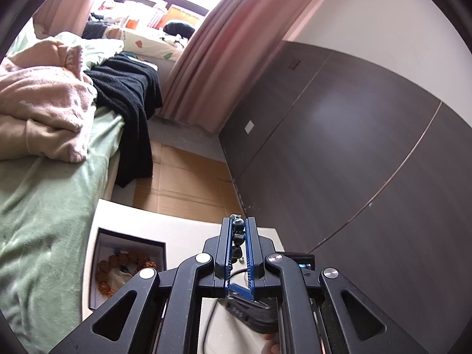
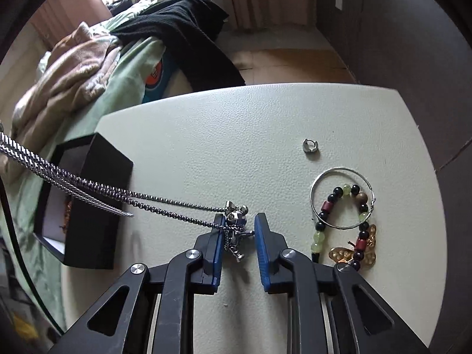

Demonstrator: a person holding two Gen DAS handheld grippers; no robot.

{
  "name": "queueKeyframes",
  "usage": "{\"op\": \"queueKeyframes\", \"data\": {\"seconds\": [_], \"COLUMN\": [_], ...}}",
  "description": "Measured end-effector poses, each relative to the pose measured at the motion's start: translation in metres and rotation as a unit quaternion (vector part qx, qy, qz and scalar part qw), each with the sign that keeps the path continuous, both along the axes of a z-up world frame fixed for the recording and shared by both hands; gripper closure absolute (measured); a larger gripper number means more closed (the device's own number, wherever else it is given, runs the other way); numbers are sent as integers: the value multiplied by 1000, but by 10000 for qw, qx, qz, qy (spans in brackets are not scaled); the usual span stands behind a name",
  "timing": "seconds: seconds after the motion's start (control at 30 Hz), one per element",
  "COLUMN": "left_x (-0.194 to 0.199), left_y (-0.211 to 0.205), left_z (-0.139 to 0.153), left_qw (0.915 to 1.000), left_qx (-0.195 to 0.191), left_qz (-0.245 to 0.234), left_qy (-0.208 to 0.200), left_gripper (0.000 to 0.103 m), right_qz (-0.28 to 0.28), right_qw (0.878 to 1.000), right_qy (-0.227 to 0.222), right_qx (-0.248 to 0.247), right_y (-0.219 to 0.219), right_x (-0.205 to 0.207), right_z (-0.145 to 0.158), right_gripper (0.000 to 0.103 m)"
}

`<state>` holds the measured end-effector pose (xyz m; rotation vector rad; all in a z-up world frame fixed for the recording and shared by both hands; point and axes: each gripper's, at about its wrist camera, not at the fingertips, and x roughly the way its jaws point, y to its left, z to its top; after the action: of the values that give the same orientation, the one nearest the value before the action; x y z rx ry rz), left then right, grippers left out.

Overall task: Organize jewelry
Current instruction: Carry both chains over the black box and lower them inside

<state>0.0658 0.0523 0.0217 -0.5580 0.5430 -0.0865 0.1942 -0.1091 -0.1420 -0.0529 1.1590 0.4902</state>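
1. Here, a small silver figure pendant (image 2: 235, 231) sits at the centre of the right wrist view, between the blue pads of the right gripper (image 2: 239, 230); the left pad touches it, the right pad stands off, so the jaws are narrowly open around it.
2. Its chain (image 2: 97, 190) stretches away to the left edge, crossing above a black box (image 2: 97, 206) at lower left.
3. At right on the white table (image 2: 221, 132) lie a beaded bracelet (image 2: 348, 215), a thin hoop (image 2: 317, 183) and a small ring (image 2: 309, 145).
4. In the left wrist view, the left gripper (image 1: 239, 230) is clamped on dark beads (image 1: 238, 234) at lower centre.
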Motion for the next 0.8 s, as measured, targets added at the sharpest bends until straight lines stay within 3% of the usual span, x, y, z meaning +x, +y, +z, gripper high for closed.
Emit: {"op": "queueKeyframes", "data": {"seconds": [0.13,0.4,0.6,0.8], "left_x": [-10,-24,-12,3], "left_y": [14,39,44,48], "left_z": [11,22,0,-28], "left_qw": [9997,9978,9973,9936], "left_qx": [-50,-14,108,164], "left_qz": [181,566,719,870], "left_qy": [-179,-352,73,705], "left_gripper": [95,95,95,95], "right_qz": [-284,-460,-91,250], "right_qw": [9992,9846,9675,9574], "right_qy": [17,-306,-614,-838], "right_qx": [270,1657,2450,2751], "right_y": [-21,-57,-42,-15], "right_x": [7,0,-21,-41], "right_z": [10,69,107,129], "right_gripper": [82,82,82,82]}}
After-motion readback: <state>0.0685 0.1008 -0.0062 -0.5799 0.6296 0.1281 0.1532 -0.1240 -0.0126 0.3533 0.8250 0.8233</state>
